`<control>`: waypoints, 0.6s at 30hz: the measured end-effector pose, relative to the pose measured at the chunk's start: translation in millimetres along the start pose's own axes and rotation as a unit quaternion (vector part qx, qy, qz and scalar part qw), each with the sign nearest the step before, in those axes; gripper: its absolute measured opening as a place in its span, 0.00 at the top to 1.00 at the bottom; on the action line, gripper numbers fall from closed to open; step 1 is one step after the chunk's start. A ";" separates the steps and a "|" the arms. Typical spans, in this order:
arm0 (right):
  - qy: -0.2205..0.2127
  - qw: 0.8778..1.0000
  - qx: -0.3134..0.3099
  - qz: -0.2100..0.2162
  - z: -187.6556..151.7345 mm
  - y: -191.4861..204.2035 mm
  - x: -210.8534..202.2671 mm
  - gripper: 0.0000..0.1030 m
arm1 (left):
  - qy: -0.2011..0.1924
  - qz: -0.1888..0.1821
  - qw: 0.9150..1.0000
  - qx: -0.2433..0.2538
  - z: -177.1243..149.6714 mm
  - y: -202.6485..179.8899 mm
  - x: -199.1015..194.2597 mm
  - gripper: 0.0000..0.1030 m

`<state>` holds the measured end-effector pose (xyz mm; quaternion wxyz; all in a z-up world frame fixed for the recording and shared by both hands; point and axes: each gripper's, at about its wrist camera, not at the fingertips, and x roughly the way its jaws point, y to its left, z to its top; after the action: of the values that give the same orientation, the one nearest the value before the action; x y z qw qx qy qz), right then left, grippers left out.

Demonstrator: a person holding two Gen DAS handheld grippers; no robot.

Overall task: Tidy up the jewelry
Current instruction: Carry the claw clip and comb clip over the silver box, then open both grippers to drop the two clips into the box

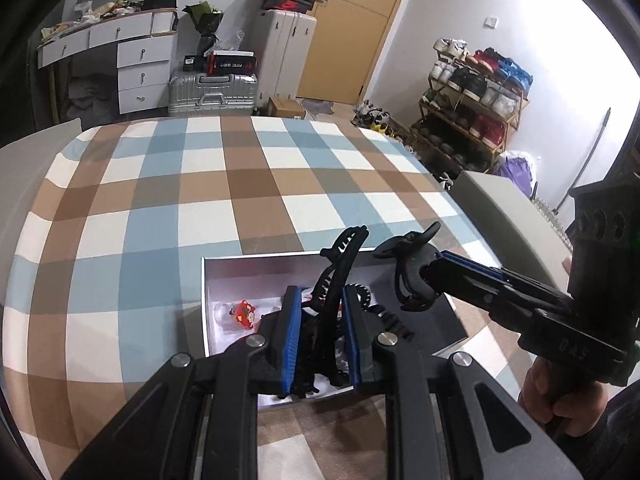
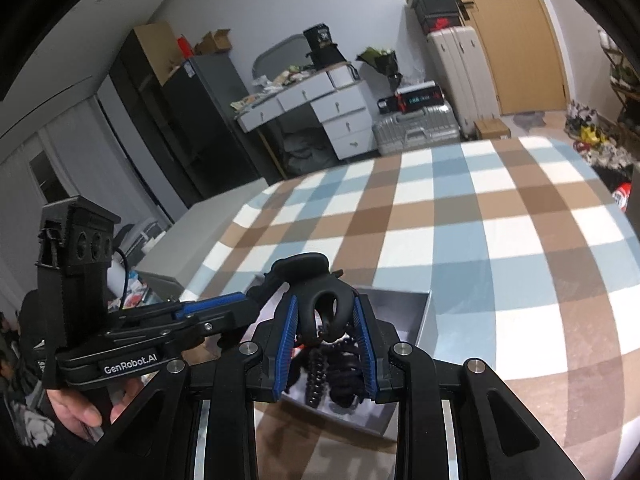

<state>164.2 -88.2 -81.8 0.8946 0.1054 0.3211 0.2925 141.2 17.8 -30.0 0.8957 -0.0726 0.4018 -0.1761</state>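
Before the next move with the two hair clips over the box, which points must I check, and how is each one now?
1. Left tool pinches the long black claw clip: ok.
2. Right tool pinches the rounded black claw clip: ok.
3. Both clips are above the open box: ok.
4. The two clips are apart from each other: cannot tell.
5. Free space in the box beside the red charm and the black spiral hair ties: ok.

Checks, black and a spot of red
The bed cover (image 1: 240, 200) is checked in blue, brown and white; both hair claws (image 1: 340, 276) (image 2: 324, 312) are black; the box (image 1: 212, 280) is white inside, holding a red-orange charm (image 1: 243, 312).
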 end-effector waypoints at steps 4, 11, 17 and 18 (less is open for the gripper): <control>0.009 1.000 0.001 -0.004 -3.4 -3.2 7.8 0.73 | 0.009 -0.004 1.000 0.001 2.7 0.5 6.4 0.85; 0.019 1.000 -0.008 -0.010 -3.3 -3.0 12.8 0.73 | 0.015 -0.008 1.000 0.005 5.0 -1.1 12.5 0.85; -0.002 1.000 -0.023 0.001 -2.3 3.0 1.9 0.68 | 0.003 0.022 1.000 0.006 4.8 -0.4 6.9 0.47; -0.006 1.000 -0.027 0.002 -2.1 4.7 -0.7 0.66 | -0.011 0.014 1.000 -0.001 4.2 2.0 0.5 0.40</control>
<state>160.3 -84.8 -81.3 0.8983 0.0838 0.3073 0.3026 145.2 19.4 -28.1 0.9025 -0.0702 0.3927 -0.1622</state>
